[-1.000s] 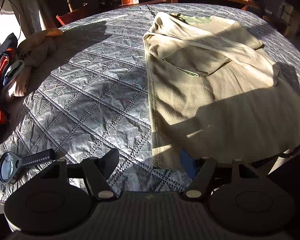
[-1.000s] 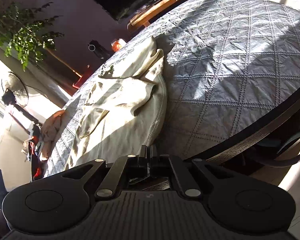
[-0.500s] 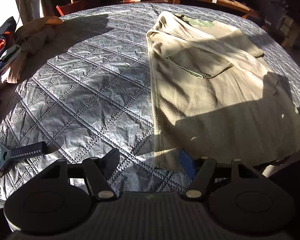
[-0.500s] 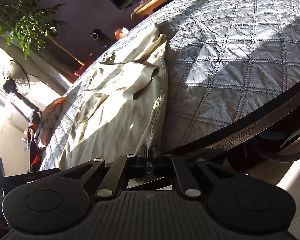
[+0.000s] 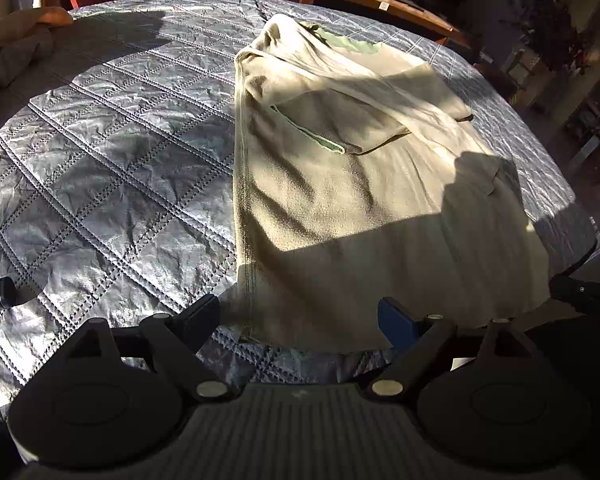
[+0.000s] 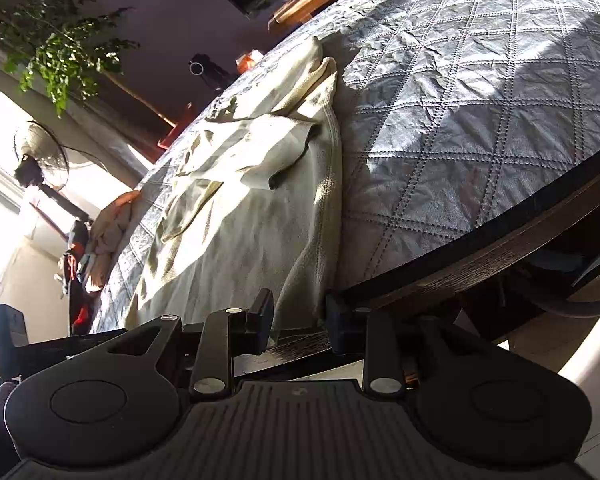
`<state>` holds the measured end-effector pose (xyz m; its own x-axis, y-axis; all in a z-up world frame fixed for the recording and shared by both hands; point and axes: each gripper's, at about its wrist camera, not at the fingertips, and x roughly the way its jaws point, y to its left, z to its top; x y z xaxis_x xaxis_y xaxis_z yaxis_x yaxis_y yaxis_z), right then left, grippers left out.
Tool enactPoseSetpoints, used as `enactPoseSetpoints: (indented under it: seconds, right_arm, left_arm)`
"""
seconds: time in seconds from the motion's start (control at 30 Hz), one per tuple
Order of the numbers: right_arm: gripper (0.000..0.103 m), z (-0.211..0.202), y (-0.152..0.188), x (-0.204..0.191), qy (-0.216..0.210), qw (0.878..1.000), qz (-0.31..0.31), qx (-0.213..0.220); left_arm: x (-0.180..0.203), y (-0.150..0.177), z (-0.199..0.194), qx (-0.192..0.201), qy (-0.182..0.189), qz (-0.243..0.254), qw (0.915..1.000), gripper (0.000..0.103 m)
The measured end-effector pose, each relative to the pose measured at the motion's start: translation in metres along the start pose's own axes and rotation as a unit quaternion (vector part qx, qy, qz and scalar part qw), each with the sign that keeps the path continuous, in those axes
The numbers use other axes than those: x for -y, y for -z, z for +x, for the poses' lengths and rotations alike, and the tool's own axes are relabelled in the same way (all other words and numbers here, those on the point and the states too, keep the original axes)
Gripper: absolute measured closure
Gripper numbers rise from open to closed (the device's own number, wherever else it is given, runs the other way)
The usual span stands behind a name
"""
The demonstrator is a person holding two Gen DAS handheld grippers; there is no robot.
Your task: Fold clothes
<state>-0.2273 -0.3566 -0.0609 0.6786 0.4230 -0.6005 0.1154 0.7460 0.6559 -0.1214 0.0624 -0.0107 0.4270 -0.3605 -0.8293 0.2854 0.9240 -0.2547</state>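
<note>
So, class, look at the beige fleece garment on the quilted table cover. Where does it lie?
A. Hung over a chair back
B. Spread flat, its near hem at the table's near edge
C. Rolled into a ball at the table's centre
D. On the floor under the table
B: the beige fleece garment lies spread on the quilted table cover, its hem reaching the near edge.

Garment (image 5: 360, 200) on quilted table cover (image 5: 112, 168), clothes pile (image 5: 16, 52) far left

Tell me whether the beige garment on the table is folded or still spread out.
Partly folded. The beige garment lies flat on the quilted table cover, with both sleeves already folded across its body; the lower body remains unfolded.
</note>
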Motion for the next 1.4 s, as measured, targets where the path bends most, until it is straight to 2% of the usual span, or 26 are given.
enactPoseSetpoints:
  seconds: [0.1, 0.2, 0.3, 0.37, 0.4, 0.47, 0.5, 0.53, 0.63, 0.67, 0.87, 1.17, 1.4]
  right_arm:
    - [0.075, 0.0, 0.0, 0.001, 0.0, 1.0, 0.003, 0.001]
    - [0.075, 0.0, 0.0, 0.003, -0.003, 1.0, 0.007, 0.001]
    - [0.075, 0.0, 0.001, 0.003, -0.004, 1.0, 0.007, 0.001]
    - [0.075, -0.001, 0.001, 0.003, -0.005, 1.0, 0.006, 0.002]
    - [0.075, -0.001, 0.001, 0.003, -0.005, 1.0, 0.006, 0.002]
    - [0.081, 0.0, 0.001, 0.003, -0.003, 1.0, 0.006, 0.002]
    - [0.088, 0.0, 0.002, 0.004, -0.004, 1.0, 0.007, 0.001]
    - [0.096, 0.001, 0.002, 0.004, -0.004, 1.0, 0.009, -0.001]
    - [0.099, 0.002, 0.003, 0.003, -0.006, 1.0, 0.008, -0.002]
    - [0.099, 0.001, 0.003, 0.003, -0.007, 1.0, 0.011, 0.0]
    - [0.1, -0.005, 0.0, 0.003, -0.016, 0.999, 0.032, 0.016]
    - [0.1, -0.019, -0.002, 0.009, -0.025, 0.996, 0.079, 0.038]
    - [0.101, -0.039, 0.0, 0.006, -0.03, 0.995, 0.088, 0.041]
  left_arm:
    - [-0.001, -0.001, 0.0, 0.004, 0.006, -0.005, 1.0, 0.019]
    - [-0.003, -0.002, 0.001, 0.009, 0.012, -0.009, 0.9999, 0.023]
    - [-0.005, -0.003, 0.0, 0.013, 0.016, -0.017, 0.9996, 0.036]
    - [-0.006, -0.004, -0.001, 0.014, 0.016, -0.022, 0.9995, 0.049]
    - [-0.008, -0.004, -0.001, 0.015, 0.015, -0.026, 0.9994, 0.051]
    - [-0.009, -0.005, -0.001, 0.015, 0.007, -0.027, 0.9995, 0.06]
    - [-0.009, -0.006, -0.001, 0.015, 0.001, -0.027, 0.9995, 0.063]
    - [-0.01, -0.006, -0.001, 0.016, -0.005, -0.028, 0.9995, 0.071]
    - [-0.017, -0.006, -0.002, 0.015, -0.018, -0.044, 0.9988, 0.089]
    - [-0.019, -0.006, -0.002, 0.014, -0.017, -0.051, 0.9985, 0.092]
    - [-0.02, -0.007, -0.003, 0.012, -0.018, -0.06, 0.9979, 0.098]
    - [-0.029, -0.011, -0.021, 0.036, 0.001, -0.115, 0.9927, 0.098]
    - [-0.036, -0.012, -0.033, 0.045, 0.002, -0.154, 0.9871, 0.099]
